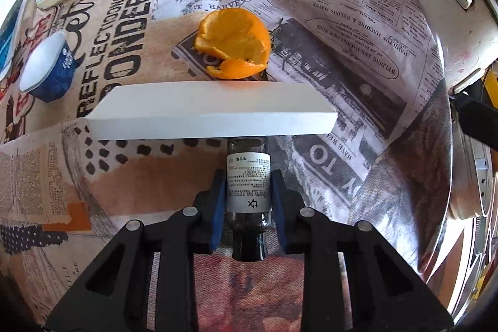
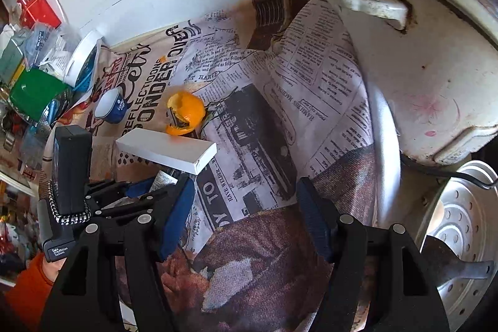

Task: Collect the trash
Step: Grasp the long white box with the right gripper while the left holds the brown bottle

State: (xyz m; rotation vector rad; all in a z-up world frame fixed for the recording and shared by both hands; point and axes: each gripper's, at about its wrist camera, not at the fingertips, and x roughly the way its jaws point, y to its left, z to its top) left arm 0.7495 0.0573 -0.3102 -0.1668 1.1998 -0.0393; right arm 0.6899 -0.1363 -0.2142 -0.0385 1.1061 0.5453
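Observation:
A small dark glass bottle (image 1: 248, 207) with a white label lies on the newspaper-print tablecloth (image 1: 140, 176), its black cap toward the camera. My left gripper (image 1: 248, 176) is shut on it, the blue pads (image 1: 218, 201) against both sides. Its far end sits under a long white box (image 1: 211, 108). Beyond the box lie an orange peel (image 1: 236, 42) and a blue yogurt cup (image 1: 46, 70) on its side. In the right wrist view my right gripper (image 2: 246, 192) hangs open over bare cloth, with nothing between its fingers. The left gripper (image 2: 155, 189), the white box (image 2: 168, 153) and the peel (image 2: 185, 114) are to its left.
A white rice cooker (image 2: 420, 67) stands at the right, with a perforated metal steamer tray (image 2: 460, 226) below it. Packets and a green box (image 2: 34, 92) crowd the far left edge beside a white lid (image 2: 82, 55). A person's orange sleeve (image 2: 28, 285) shows bottom left.

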